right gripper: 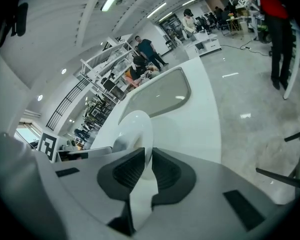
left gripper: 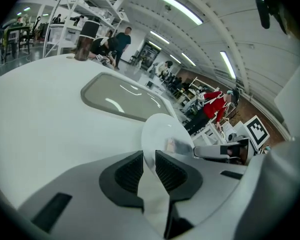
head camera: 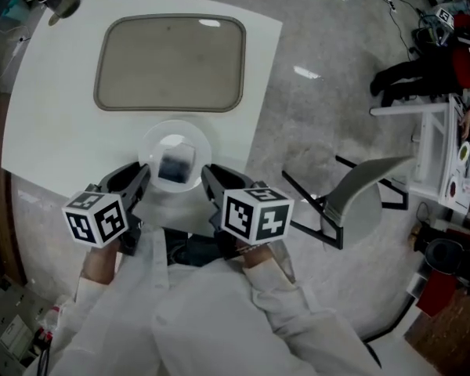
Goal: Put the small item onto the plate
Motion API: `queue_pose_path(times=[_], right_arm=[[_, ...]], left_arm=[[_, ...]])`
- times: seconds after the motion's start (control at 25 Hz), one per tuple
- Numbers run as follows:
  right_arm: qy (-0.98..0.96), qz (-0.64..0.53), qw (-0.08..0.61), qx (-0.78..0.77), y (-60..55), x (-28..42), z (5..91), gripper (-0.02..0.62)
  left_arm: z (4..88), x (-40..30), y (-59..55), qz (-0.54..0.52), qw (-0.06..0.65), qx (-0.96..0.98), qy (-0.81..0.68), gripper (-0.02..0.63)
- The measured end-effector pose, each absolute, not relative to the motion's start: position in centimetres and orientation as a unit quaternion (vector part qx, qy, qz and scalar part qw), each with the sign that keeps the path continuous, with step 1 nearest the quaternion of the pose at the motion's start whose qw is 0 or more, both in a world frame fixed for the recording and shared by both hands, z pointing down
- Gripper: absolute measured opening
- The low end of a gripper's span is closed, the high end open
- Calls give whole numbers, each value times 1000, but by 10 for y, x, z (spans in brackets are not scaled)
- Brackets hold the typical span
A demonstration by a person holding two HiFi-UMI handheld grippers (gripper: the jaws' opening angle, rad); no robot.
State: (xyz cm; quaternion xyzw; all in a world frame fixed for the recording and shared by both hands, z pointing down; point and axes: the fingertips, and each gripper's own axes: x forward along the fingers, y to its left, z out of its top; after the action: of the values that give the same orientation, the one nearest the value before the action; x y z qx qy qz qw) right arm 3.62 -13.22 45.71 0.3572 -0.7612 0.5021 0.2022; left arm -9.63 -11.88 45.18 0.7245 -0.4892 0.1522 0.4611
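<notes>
My left claw pinches the left rim of the plate. In the left gripper view the thin white edge of the plate runs straight between the two ribbed pads of that claw, and both pads press on it. I hold it by the rim so that the flat middle stays free for what it carries.

The plate sits over the near edge of the white tabletop, just in front of the greyish inset panel. I cannot tell whether its underside rests on the surface or hangs just clear of it. One thing lies in it: the small item, a dark blocky piece near the centre, also visible as a pale blur past my left pads. By my reading the item is already where the task wants it, and I am now handling the loaded plate.

My right claw pinches the opposite rim, and the right gripper view shows that edge clamped between its pads. With a grip on each side the plate is level, so the item should not slide.
</notes>
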Motion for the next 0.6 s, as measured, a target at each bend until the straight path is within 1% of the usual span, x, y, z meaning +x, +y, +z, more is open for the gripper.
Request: queue_pose_path(times=[0.16, 0.6], right_arm=[[-761, 499, 190, 369, -156, 24, 452, 52], [-752, 501, 162, 396, -209, -11, 449, 51]], left_arm=[[451, -108, -138, 167, 451, 740, -469, 80], [448, -144, -197, 159, 443, 750, -466, 80]])
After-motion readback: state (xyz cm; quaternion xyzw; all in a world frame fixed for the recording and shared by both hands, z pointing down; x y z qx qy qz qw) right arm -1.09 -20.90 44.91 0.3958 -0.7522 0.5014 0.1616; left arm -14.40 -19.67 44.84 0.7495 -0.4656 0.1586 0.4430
